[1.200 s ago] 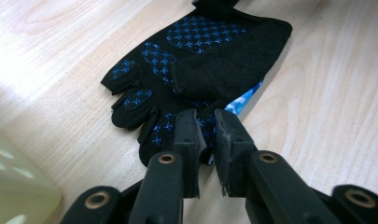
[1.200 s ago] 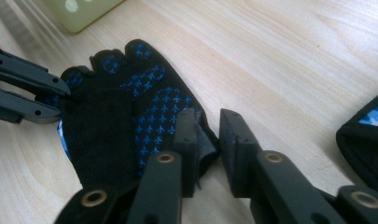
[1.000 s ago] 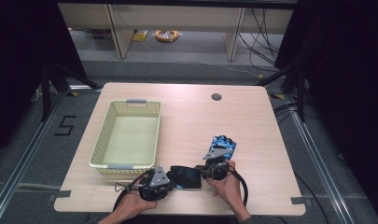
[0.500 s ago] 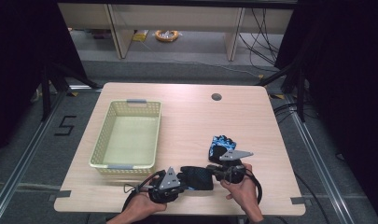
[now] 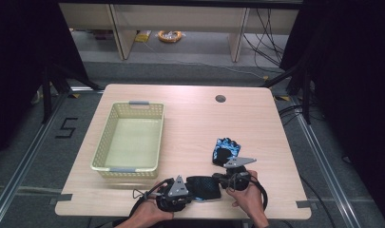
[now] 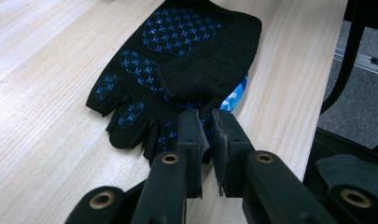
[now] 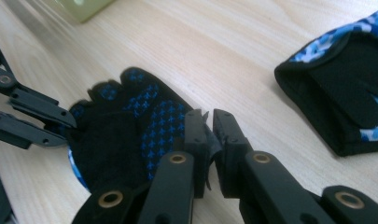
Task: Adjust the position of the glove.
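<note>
One table [image 5: 190,118], one basket [image 5: 129,141] off beyond the left tongs [image 5: 189,191], two gloves, two tongs. A second ago the pair sat further up the table by the far glove [image 5: 225,151]; now both have drawn back toward the near edge, the near glove [image 5: 203,187] stretched flat between them — probably being laid out or readied for lifting. The left tongs pinch its finger end, the right tongs [image 5: 218,179] its cuff, each pressed together on fabric. The other glove lies loose just past the right tongs.
</note>
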`<state>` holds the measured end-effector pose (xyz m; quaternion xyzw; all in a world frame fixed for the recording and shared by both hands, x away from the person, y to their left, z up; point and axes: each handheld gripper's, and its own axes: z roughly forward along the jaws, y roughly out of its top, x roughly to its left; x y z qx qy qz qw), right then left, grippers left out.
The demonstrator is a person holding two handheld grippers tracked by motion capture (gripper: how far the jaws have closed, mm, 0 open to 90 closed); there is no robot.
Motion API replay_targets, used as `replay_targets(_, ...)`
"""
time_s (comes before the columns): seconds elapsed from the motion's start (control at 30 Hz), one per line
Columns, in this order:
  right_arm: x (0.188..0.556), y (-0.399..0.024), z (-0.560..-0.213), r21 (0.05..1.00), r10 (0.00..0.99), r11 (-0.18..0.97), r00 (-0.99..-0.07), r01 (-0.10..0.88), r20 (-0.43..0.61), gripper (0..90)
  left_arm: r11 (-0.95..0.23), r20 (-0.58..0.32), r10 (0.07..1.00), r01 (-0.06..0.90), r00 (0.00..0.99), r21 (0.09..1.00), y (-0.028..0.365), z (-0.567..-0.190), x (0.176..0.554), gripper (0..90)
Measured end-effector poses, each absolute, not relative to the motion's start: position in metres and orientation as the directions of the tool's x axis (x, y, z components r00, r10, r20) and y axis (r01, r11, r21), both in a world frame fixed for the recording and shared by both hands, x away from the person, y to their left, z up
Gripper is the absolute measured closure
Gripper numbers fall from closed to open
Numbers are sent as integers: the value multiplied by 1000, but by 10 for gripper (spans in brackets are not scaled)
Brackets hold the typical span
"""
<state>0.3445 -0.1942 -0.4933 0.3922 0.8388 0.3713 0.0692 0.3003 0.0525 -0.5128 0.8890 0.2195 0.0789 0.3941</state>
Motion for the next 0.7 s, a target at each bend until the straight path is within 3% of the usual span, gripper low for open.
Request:
replay_targets(0.27,346,-192,-501,670,723,407,-667,621,178,781,-600,-39,448,333,893,728,54,-514,300,696)
replay_targets(0.37,345,-192,-498,672,724,405,-667,619,178,723,-574,-78,473,375,877,728,55,-513,298,539)
replay_targets(0.53,347,-196,-491,682,728,382,-658,624,194,626,-528,-130,491,412,862,742,57,-505,293,383)
replay_targets(0.7,353,-207,-483,730,779,324,-608,602,155,566,-499,-146,491,415,859,761,70,-496,288,321)
